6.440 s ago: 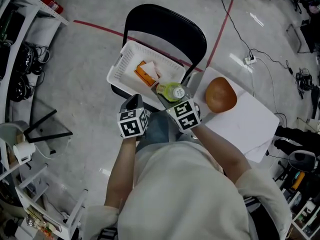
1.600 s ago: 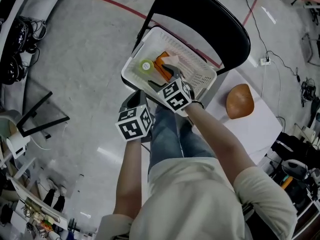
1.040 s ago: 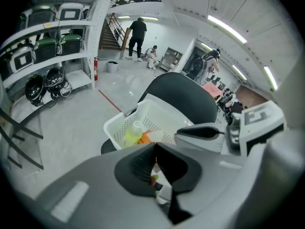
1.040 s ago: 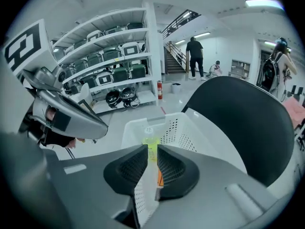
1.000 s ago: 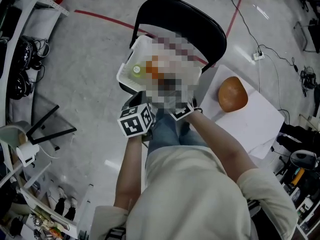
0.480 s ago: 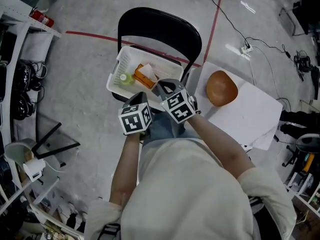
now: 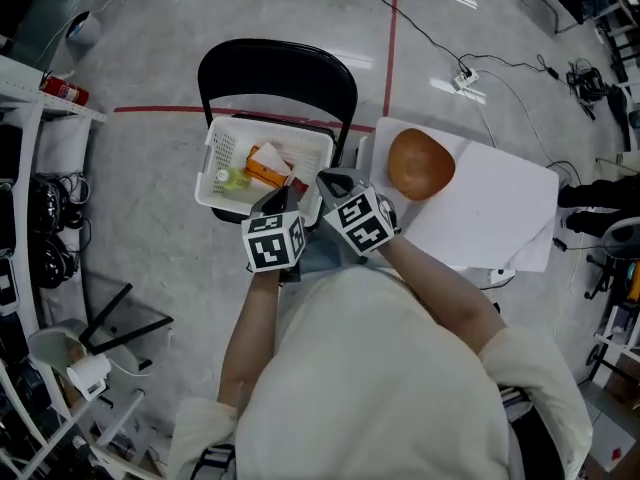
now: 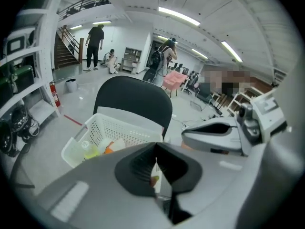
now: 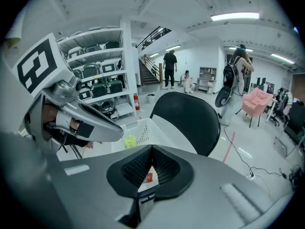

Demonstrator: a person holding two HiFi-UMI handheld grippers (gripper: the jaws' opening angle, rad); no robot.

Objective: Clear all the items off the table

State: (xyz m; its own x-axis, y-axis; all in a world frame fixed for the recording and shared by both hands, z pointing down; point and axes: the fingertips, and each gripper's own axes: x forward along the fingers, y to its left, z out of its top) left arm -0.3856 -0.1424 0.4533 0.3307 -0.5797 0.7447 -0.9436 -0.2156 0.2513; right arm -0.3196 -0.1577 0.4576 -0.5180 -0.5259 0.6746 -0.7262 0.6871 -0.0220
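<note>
Head view: a person in a pale top is holding both grippers side by side above a white perforated plastic basket (image 7: 214, 149), which is sitting on the seat of a black folding chair (image 7: 276, 69). The left gripper (image 7: 283, 197) and the right gripper (image 7: 331, 181) are both pointing down at the basket's near edge, each with its jaws pressed together on nothing. Just ahead of the left gripper's tips, a small yellow-green bottle (image 7: 233, 178) and an orange packet (image 7: 264, 171) are lying inside the basket. To the right of the right gripper, a brown wooden bowl (image 7: 420, 163) is sitting on the near corner of a white table (image 7: 492, 211).

Left gripper view: the left gripper (image 8: 156, 150) is showing its black pads meeting, empty. The basket (image 8: 120, 128) with the bottle (image 8: 90, 150) is lying beyond and to the left; the right gripper's grey body (image 8: 219, 133) is crossing at right.

Right gripper view: the right gripper (image 9: 151, 151) is likewise showing jaws closed and empty, with the basket (image 9: 143, 123) and chair (image 9: 188, 118) straight ahead and the left gripper (image 9: 76, 114) at left.
</note>
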